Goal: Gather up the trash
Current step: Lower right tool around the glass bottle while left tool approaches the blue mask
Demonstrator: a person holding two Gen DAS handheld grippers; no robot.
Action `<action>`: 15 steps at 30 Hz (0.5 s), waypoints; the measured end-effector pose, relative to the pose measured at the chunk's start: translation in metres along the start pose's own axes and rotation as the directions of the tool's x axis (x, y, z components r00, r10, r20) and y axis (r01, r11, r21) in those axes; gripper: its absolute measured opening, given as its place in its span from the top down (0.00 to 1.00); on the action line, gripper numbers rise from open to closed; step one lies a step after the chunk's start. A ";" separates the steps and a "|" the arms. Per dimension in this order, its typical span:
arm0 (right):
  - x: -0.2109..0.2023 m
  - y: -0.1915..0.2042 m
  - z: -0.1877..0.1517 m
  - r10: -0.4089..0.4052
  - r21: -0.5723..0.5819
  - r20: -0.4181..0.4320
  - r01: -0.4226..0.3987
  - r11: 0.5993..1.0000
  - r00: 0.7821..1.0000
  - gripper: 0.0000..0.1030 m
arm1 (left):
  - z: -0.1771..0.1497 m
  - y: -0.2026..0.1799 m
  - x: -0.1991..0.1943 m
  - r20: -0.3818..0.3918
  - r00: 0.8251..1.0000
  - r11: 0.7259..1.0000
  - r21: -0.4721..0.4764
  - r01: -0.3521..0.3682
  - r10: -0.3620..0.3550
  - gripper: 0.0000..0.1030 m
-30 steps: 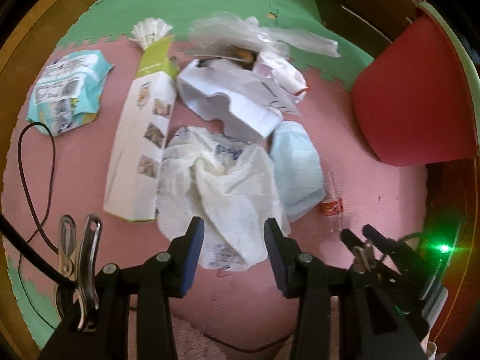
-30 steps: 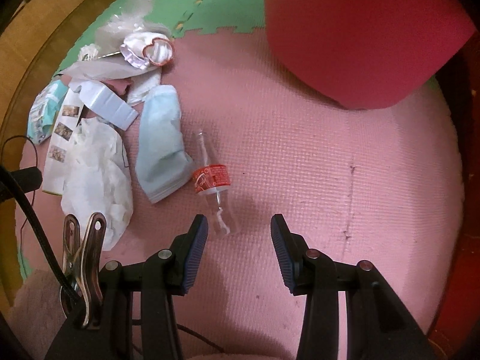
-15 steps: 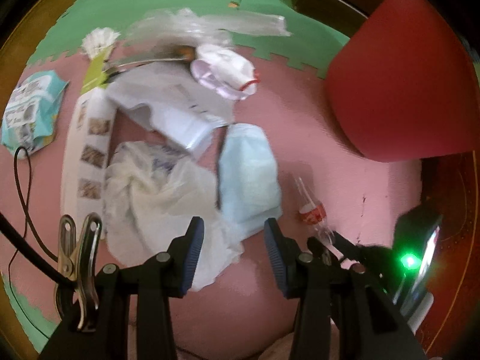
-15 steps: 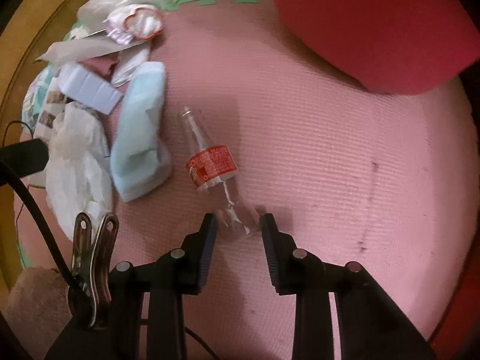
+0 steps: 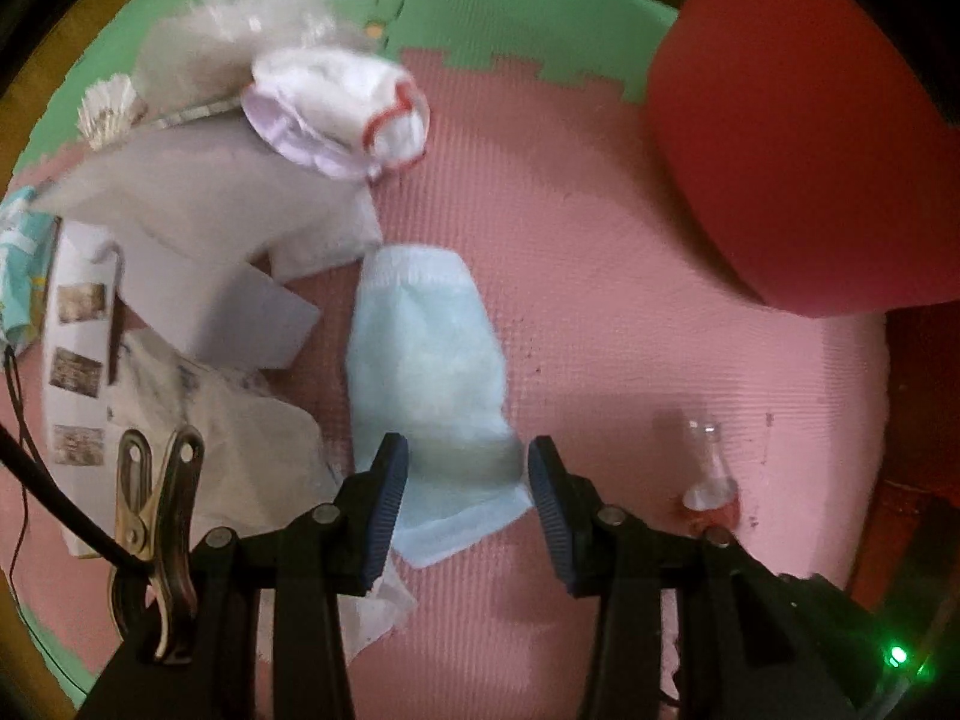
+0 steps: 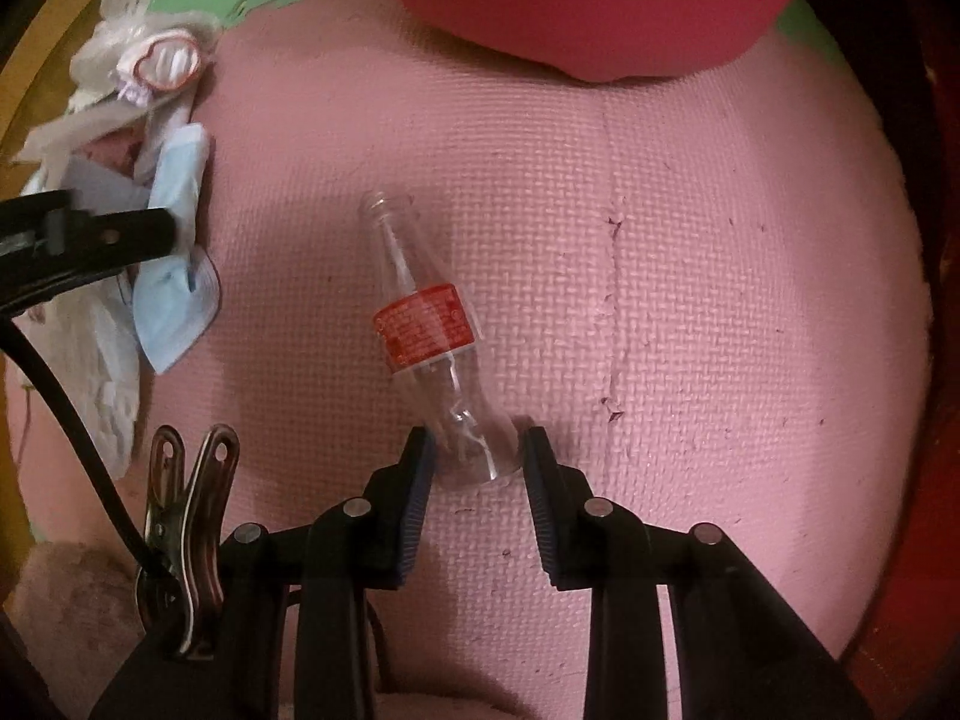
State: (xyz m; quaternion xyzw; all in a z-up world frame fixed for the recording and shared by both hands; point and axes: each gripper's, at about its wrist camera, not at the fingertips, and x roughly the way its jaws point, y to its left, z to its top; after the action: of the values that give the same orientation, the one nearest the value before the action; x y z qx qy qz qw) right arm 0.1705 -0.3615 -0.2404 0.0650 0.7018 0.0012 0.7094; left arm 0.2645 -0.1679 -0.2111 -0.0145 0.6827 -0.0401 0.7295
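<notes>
Two downward-looking views show trash scattered on a pink foam floor mat (image 6: pixel 690 240) edged with green mat pieces.

In the right wrist view, the right claw (image 6: pixel 474 468) points down at a clear, empty plastic bottle (image 6: pixel 432 342) with a red label. The bottle lies on its side on the mat, its open neck pointing away from the camera. Its base sits between the two claw fingers, which stand partly open, one on each side. The fingers appear to touch the bottle's sides, but a firm squeeze cannot be confirmed. A large red bin (image 6: pixel 594 0) stands at the top of this view, well apart from the bottle.

In the left wrist view, the left claw (image 5: pixel 462 498) hangs partly open over the near end of a pale blue face mask (image 5: pixel 426 360) that lies flat on the mat. The mask's lower part shows between the fingers; they hold nothing. To the left of the mask lies a heap of litter: crumpled white tissue paper (image 5: pixel 228 450), a long white carton (image 5: pixel 75 348) printed with small photos, grey-white folded cardboard (image 5: pixel 198 228), a crumpled white wrapper with a red ring (image 5: pixel 342 114), and clear plastic film (image 5: pixel 288 18) at the far edge. The red bin fills the upper right corner. The bottle appears small at lower right, beside the other claw's black frame.
</notes>
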 end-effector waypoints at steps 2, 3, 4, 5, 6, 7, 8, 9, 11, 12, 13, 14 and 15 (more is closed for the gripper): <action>-0.001 -0.002 0.000 0.009 0.006 0.004 -0.009 1.000 1.000 0.70 | 0.000 0.000 0.008 -0.011 1.000 1.000 -0.005 -0.007 0.007 0.58; -0.001 -0.004 0.000 0.017 0.012 0.006 -0.017 1.000 1.000 0.70 | -0.001 0.000 0.012 -0.015 1.000 1.000 -0.006 -0.015 0.014 0.57; -0.001 -0.005 -0.001 0.021 0.015 0.007 -0.021 1.000 1.000 0.70 | -0.001 0.000 0.014 -0.016 1.000 1.000 -0.006 -0.021 0.021 0.57; -0.002 -0.006 -0.001 0.023 0.016 0.007 -0.023 1.000 1.000 0.70 | -0.001 0.000 0.016 -0.016 1.000 1.000 -0.005 -0.027 0.027 0.58; -0.002 -0.007 -0.001 0.023 0.015 0.008 -0.023 1.000 1.000 0.70 | -0.001 -0.001 0.016 -0.008 0.999 0.999 -0.005 -0.032 0.032 0.56; -0.002 -0.009 -0.002 0.021 0.013 0.008 -0.021 1.000 1.000 0.69 | -0.001 -0.002 0.016 -0.002 1.000 1.000 -0.003 -0.031 0.031 0.54; -0.003 -0.009 -0.002 0.020 0.012 0.009 -0.020 1.000 1.000 0.69 | 0.001 -0.004 0.018 -0.002 1.000 1.000 0.001 -0.031 0.031 0.53; -0.003 -0.010 -0.003 0.020 0.012 0.009 -0.020 1.000 1.000 0.69 | 0.002 -0.005 0.018 0.001 0.999 0.999 0.005 -0.035 0.035 0.53; -0.001 -0.012 -0.007 0.023 0.015 0.010 -0.023 1.000 1.000 0.69 | 0.001 -0.008 0.019 0.006 0.999 0.999 0.009 -0.041 0.041 0.52; 0.000 -0.012 -0.007 0.024 0.017 0.011 -0.025 1.000 1.000 0.69 | 0.001 -0.009 0.020 0.009 0.999 0.999 0.009 -0.043 0.043 0.51; 0.000 -0.012 -0.008 0.026 0.018 0.011 -0.026 0.999 1.000 0.69 | 0.001 -0.010 0.020 0.010 0.999 0.999 0.008 -0.043 0.043 0.50; 0.001 -0.013 -0.008 0.027 0.019 0.011 -0.027 0.999 1.000 0.69 | 0.001 -0.011 0.021 0.010 0.999 0.999 0.008 -0.042 0.042 0.49; 0.002 -0.012 -0.008 0.026 0.019 0.011 -0.026 0.999 1.000 0.69 | 0.001 -0.012 0.021 0.011 0.999 0.999 0.010 -0.041 0.040 0.48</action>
State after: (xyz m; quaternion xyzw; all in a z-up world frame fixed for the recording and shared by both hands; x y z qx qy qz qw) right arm 0.1615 -0.3728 -0.2432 0.0810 0.6969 0.0035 0.7125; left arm 0.2665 -0.1812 -0.2314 0.0027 0.6785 -0.0285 0.7340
